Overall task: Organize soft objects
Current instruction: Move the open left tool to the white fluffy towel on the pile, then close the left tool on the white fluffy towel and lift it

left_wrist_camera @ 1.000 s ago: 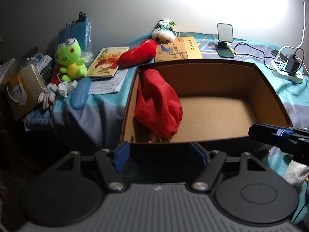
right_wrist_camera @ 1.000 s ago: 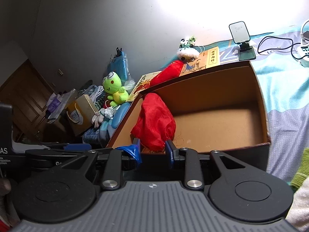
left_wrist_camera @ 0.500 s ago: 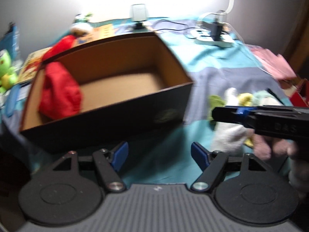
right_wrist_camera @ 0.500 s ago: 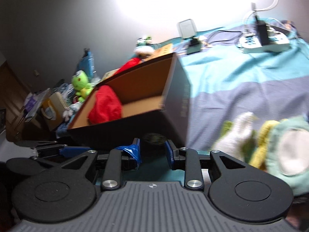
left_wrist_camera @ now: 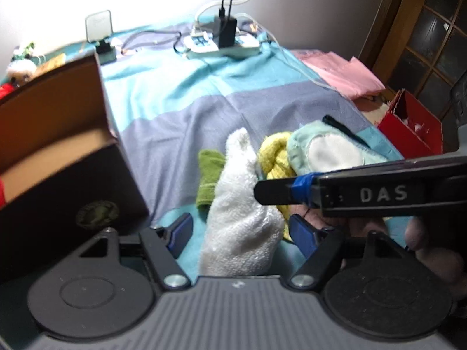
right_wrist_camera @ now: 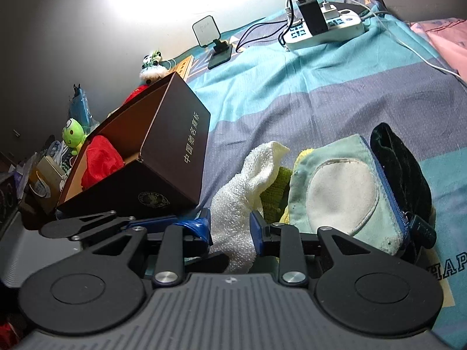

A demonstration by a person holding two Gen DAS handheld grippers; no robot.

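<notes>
Now my right claw (right_wrist_camera: 230,226) has its fingers spread either side of the white fluffy towel (right_wrist_camera: 245,192), which lies on the bed just right of the dark cardboard box (right_wrist_camera: 175,157), and my left claw (left_wrist_camera: 239,230) is spread around the same towel. Beside the towel sit a green cloth (left_wrist_camera: 208,175), a yellow cloth (left_wrist_camera: 274,157) and a pale green pouch (right_wrist_camera: 341,192), while a red cloth (right_wrist_camera: 99,160) lies inside the box.

white towel (right_wrist_camera: 242,201): nubby terry cloth | box (right_wrist_camera: 175,157): matt dark cardboard | bedsheet (right_wrist_camera: 292,96): smooth cloth
</notes>
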